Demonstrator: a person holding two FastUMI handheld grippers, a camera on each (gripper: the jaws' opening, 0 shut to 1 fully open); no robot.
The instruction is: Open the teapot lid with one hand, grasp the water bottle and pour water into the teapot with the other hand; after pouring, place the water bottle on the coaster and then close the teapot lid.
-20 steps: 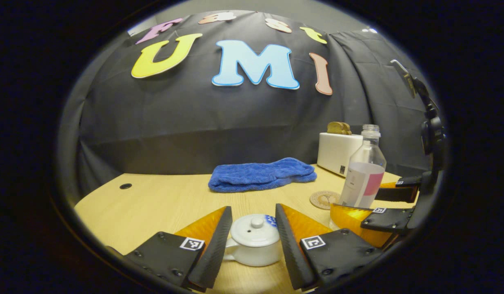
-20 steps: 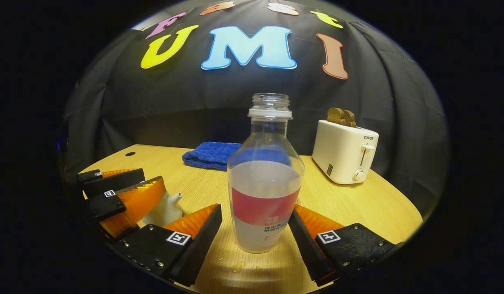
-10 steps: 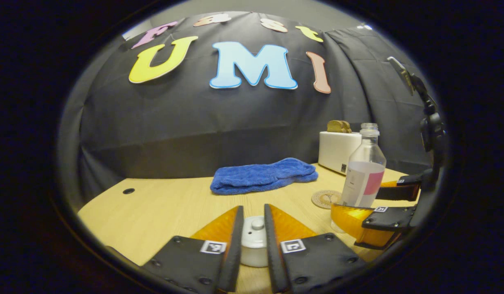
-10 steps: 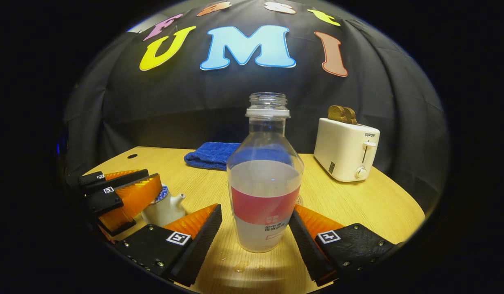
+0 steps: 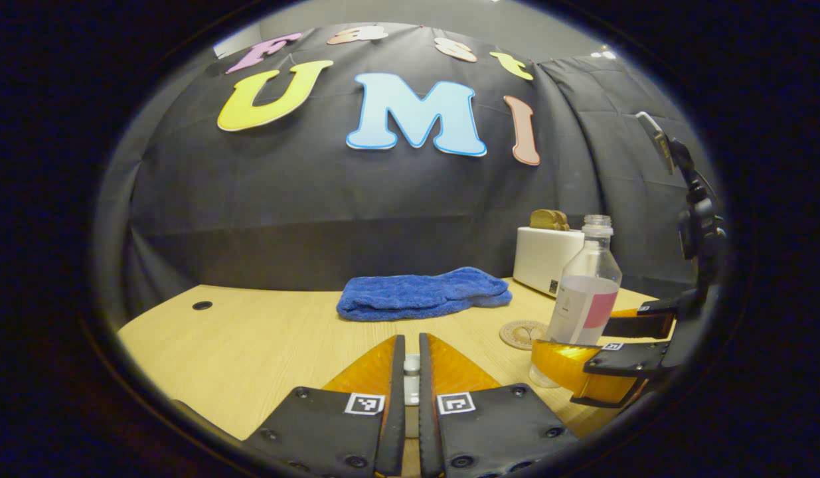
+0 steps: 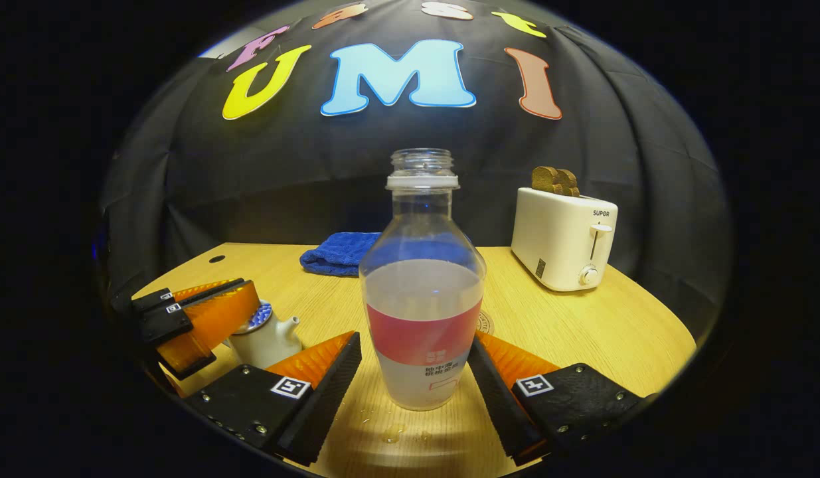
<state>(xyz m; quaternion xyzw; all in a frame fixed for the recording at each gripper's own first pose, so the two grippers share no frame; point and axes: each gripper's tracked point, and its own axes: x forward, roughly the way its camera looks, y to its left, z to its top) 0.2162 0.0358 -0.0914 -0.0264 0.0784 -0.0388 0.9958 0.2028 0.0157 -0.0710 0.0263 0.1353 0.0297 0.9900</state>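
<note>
My left claw has closed from wide open onto the teapot lid, so lifting is next; my right claw stays open around the water bottle.

Likely a test booth: cloth wall, table.

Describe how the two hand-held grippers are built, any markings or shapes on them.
Each hand-held gripper, left and right, has two wedge-shaped fingers that taper forward, with ribbed inner faces. They sit on flat black plates fastened with small screws, and each plate carries a small square black-and-white tag. Behind the right one stands a black mounting stalk.
</note>
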